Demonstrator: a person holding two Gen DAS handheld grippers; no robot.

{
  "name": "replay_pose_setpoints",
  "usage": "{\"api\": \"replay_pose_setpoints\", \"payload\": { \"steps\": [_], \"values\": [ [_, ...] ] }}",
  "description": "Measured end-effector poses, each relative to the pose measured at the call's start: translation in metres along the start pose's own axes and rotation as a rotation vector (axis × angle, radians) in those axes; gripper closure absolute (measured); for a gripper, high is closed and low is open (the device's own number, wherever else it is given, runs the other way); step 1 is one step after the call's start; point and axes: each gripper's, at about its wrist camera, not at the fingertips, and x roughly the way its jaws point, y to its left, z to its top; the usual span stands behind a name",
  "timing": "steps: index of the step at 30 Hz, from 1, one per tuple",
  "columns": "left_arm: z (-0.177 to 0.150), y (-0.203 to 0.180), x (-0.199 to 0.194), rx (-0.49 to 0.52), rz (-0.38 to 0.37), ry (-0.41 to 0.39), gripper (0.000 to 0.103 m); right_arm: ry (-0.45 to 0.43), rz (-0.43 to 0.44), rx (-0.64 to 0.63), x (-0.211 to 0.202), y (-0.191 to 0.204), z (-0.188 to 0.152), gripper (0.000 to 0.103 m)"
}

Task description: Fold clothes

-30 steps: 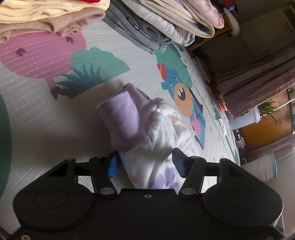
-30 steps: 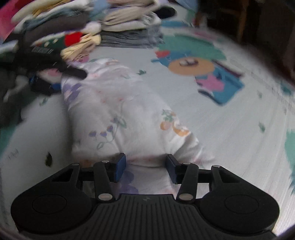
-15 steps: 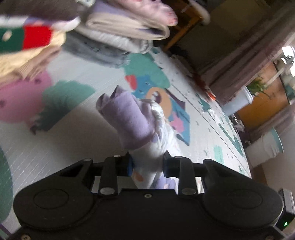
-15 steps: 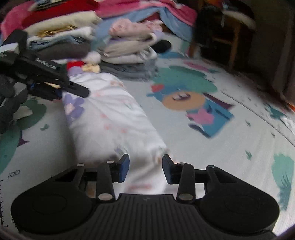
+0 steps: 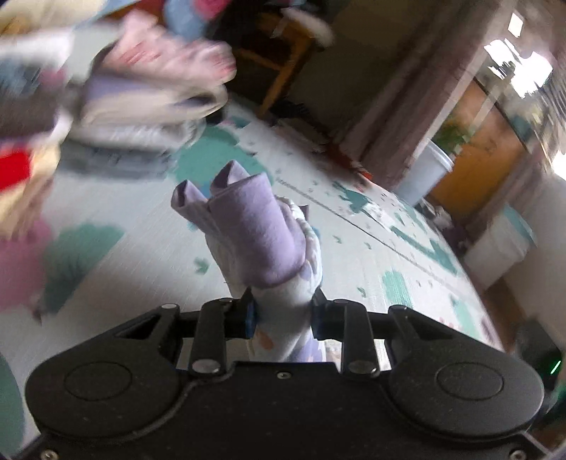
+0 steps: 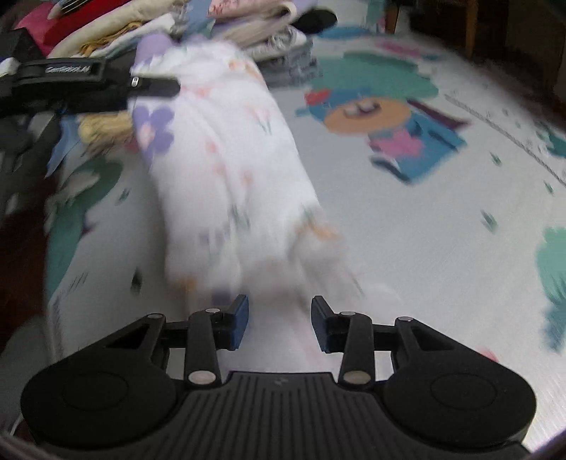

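A white floral garment with lilac cuffs (image 5: 261,233) is lifted off the play mat. My left gripper (image 5: 283,315) is shut on its cuff end, and the lilac cuffs stick up past the fingers. In the right wrist view the garment (image 6: 226,170) stretches from my left gripper (image 6: 148,85) down to my right gripper (image 6: 279,325), whose fingers are shut on its bunched white end. The cloth is blurred from motion.
Stacks of folded clothes (image 6: 247,21) lie at the back of the cartoon play mat (image 6: 442,230). They also show in the left wrist view (image 5: 134,99). A wooden chair (image 5: 283,56), curtains and white bins (image 5: 424,173) stand beyond the mat's edge.
My left gripper closed on the cuff end and lifted it off the mat. My right gripper closed on the other end, and the garment now hangs stretched between them.
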Motion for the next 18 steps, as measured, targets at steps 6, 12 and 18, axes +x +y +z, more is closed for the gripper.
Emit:
{"api": "replay_pose_setpoints", "payload": {
  "steps": [6, 12, 18],
  "values": [
    [-0.007, -0.069, -0.004, 0.277, -0.076, -0.041, 0.077, -0.035, -0.004, 0.268, -0.068, -0.055, -0.06, 0.061],
    [-0.045, -0.138, 0.009, 0.602, -0.132, -0.052, 0.077, -0.137, 0.014, 0.52, -0.056, -0.081, -0.095, 0.061],
    [-0.114, -0.188, 0.035, 0.941, -0.156, -0.035, 0.079, -0.258, 0.173, 0.937, -0.044, -0.128, -0.136, 0.061]
  ]
}}
